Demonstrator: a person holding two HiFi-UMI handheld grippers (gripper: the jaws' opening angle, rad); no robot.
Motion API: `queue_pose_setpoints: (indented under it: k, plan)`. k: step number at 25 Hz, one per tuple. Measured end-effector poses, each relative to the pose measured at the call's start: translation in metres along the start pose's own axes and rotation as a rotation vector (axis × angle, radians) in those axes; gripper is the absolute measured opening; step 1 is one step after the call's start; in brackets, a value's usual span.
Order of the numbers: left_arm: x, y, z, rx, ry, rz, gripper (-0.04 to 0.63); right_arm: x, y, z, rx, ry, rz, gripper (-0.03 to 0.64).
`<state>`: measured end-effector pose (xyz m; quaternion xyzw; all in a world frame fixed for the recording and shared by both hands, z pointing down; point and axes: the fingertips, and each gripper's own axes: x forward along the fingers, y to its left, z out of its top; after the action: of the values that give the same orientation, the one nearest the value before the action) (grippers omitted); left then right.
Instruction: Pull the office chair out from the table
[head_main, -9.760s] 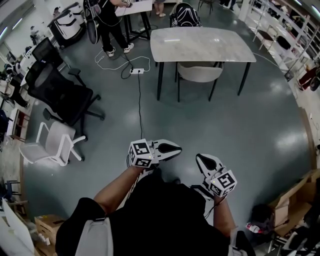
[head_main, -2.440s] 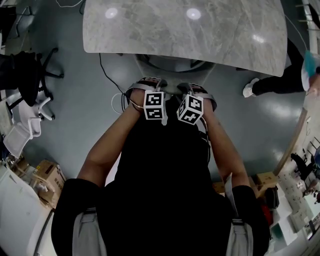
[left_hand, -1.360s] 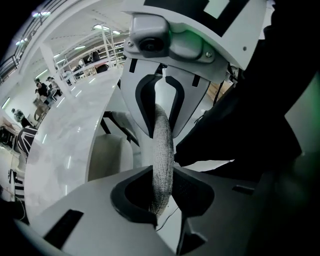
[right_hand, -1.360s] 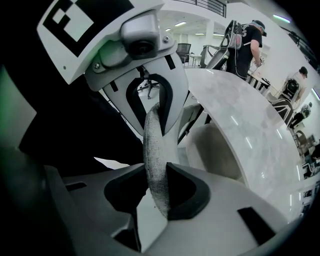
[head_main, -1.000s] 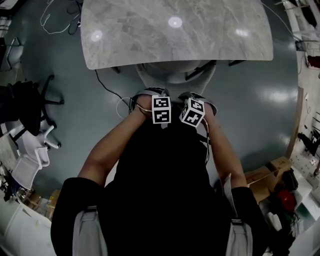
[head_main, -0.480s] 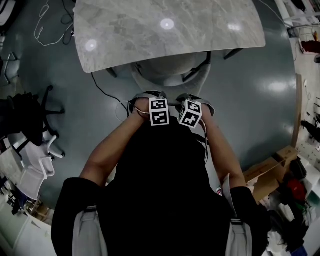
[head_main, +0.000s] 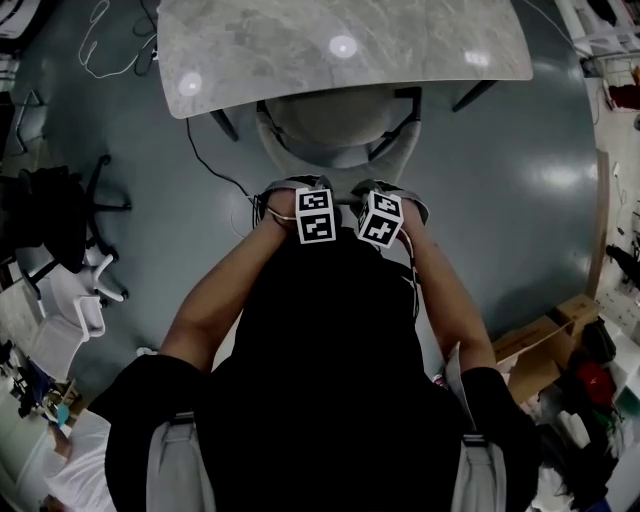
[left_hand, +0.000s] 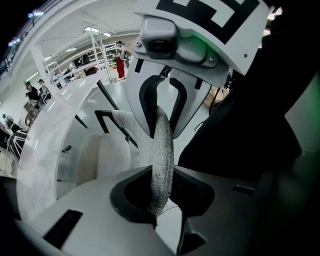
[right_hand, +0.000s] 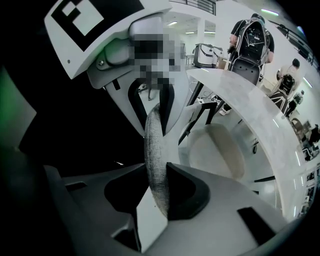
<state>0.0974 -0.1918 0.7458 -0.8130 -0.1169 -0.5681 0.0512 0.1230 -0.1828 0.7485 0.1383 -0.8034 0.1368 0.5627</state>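
Note:
The pale grey chair (head_main: 335, 128) stands with its seat mostly out from under the marble table (head_main: 340, 40). Both grippers sit side by side on the top edge of its backrest, close to my body. In the head view the left gripper (head_main: 300, 190) and the right gripper (head_main: 385, 192) are partly hidden by their marker cubes. In the left gripper view the jaws of the left gripper (left_hand: 160, 200) are shut on the woven backrest edge (left_hand: 162, 160). The right gripper (right_hand: 157, 200) clamps the same edge (right_hand: 155, 160). The seat (right_hand: 222, 150) lies beyond.
A black office chair (head_main: 50, 215) and a white chair (head_main: 75, 310) stand at the left. A cable (head_main: 215, 165) runs over the floor near the table's left leg. Cardboard boxes (head_main: 545, 340) lie at the right. People (right_hand: 250, 40) stand beyond the table.
The chair has slid further out from under the table with both grippers on its backrest; more of the seat shows. The table has moved away toward the picture's top.

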Motion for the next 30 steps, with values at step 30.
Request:
queue_pose_setpoints:
  k: [30]
  plan:
    - [0.002,-0.144,-0.017,-0.007,0.0,0.003,0.092,0.01,0.146,-0.01,-0.002,-0.002,-0.012,0.104]
